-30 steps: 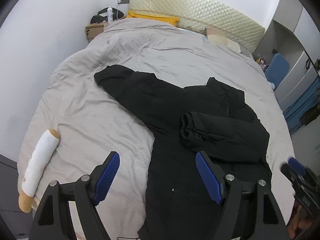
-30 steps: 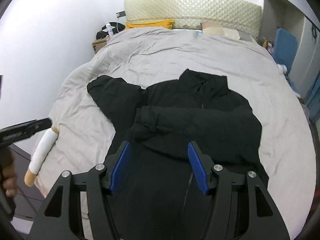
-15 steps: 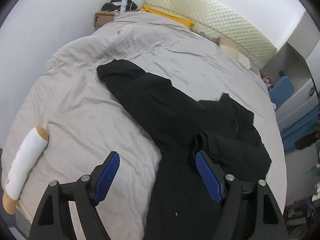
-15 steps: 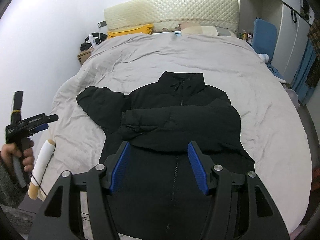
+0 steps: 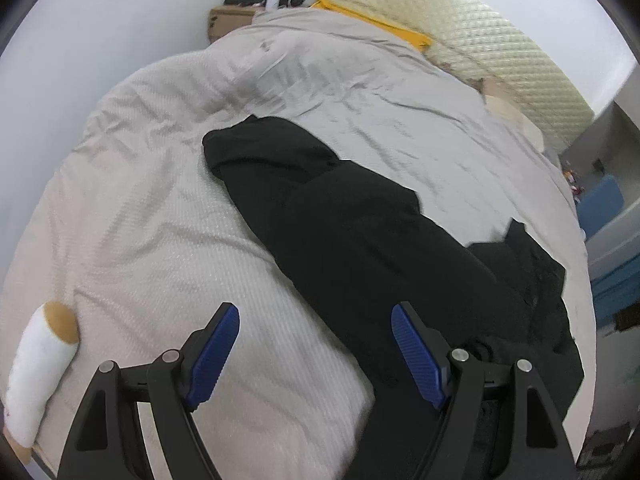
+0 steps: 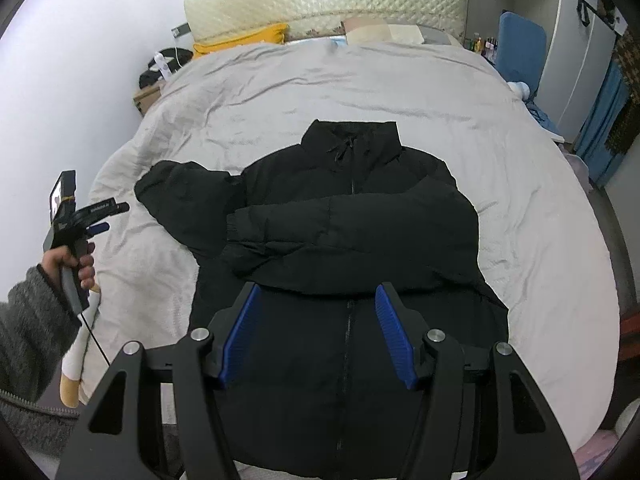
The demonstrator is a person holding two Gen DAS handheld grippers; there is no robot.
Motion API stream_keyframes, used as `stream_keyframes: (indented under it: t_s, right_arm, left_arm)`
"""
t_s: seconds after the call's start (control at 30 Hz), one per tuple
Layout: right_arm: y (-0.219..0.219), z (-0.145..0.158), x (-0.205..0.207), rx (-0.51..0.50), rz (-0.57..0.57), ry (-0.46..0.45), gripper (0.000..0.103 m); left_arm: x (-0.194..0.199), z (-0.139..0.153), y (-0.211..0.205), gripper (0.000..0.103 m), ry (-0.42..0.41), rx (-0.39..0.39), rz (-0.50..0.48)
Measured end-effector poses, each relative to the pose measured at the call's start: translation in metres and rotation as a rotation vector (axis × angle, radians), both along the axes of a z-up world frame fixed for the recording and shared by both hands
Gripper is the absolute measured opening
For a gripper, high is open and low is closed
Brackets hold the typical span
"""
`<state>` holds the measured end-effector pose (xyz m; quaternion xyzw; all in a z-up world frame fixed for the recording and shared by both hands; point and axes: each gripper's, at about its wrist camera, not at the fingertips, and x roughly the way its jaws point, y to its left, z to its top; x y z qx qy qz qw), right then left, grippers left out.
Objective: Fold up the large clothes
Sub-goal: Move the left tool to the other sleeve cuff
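A black puffer jacket (image 6: 352,248) lies front up on the bed, collar toward the headboard. Its right sleeve is folded across the chest; its left sleeve (image 6: 188,196) sticks out to the left. In the left wrist view the outstretched sleeve (image 5: 288,184) runs diagonally ahead. My left gripper (image 5: 316,344) is open and empty above the bed edge beside the sleeve; it also shows in the right wrist view (image 6: 104,216), held in a hand. My right gripper (image 6: 316,332) is open and empty above the jacket's lower front.
A grey duvet (image 6: 320,92) covers the bed. A quilted headboard (image 6: 320,0) and a yellow pillow (image 6: 240,40) are at the far end. A white and tan roll (image 5: 36,376) lies at the bed's left corner. Cabinets and a blue chair (image 6: 520,48) stand right.
My left gripper has swung left and closer to the outstretched sleeve. My right gripper has pulled back, showing the whole jacket. Both stay open; the jacket has not moved.
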<state>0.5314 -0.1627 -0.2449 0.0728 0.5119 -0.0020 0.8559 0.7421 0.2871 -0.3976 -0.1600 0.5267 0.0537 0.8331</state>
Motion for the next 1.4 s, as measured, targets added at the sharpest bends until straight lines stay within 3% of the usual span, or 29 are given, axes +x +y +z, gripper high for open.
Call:
stream_keyframes:
  t_s: [0.17,0.43,0.63,0.87,1.03,1.07,1.17,1.23,1.27,1.4]
  right_arm:
    - [0.007,-0.01,0.025,-0.016,0.005,0.036,0.06]
    - [0.02,-0.027,0.059,-0.014,0.035,0.09,0.06]
    - [0.003,-0.028,0.068,-0.059,-0.018,0.111,0.061]
    - [-0.006,-0.031,0.07,-0.049,-0.047,0.136,0.074]
    - [-0.004,-0.028,0.067,-0.071,-0.024,0.136,0.077]
    - [-0.004,-0.028,0.067,-0.083,-0.02,0.138,0.078]
    - [-0.007,-0.025,0.067,-0.089,-0.027,0.137,0.078]
    - [-0.008,-0.022,0.066,-0.101,-0.03,0.133,0.078]
    - [-0.009,-0.021,0.065,-0.103,-0.031,0.13,0.078]
    - [-0.011,-0.014,0.064,-0.105,-0.033,0.112,0.078]
  left_arm:
    - [0.037,-0.026,0.017,0.078,0.018,0.079,0.024]
    - [0.092,-0.075,0.06,0.078,0.062,0.076,0.063]
    - [0.126,-0.117,0.101,0.078,0.104,-0.02,0.184]
    - [0.152,-0.159,0.122,0.078,0.105,-0.224,0.309]
    - [0.16,-0.184,0.119,0.077,0.122,-0.38,0.386]
    - [0.16,-0.187,0.118,0.074,0.128,-0.395,0.401]
    - [0.162,-0.19,0.114,0.048,0.141,-0.408,0.393]
    - [0.164,-0.185,0.112,0.021,0.153,-0.393,0.368]
    - [0.164,-0.182,0.113,0.014,0.153,-0.406,0.363]
    - [0.161,-0.149,0.113,0.006,0.114,-0.384,0.329]
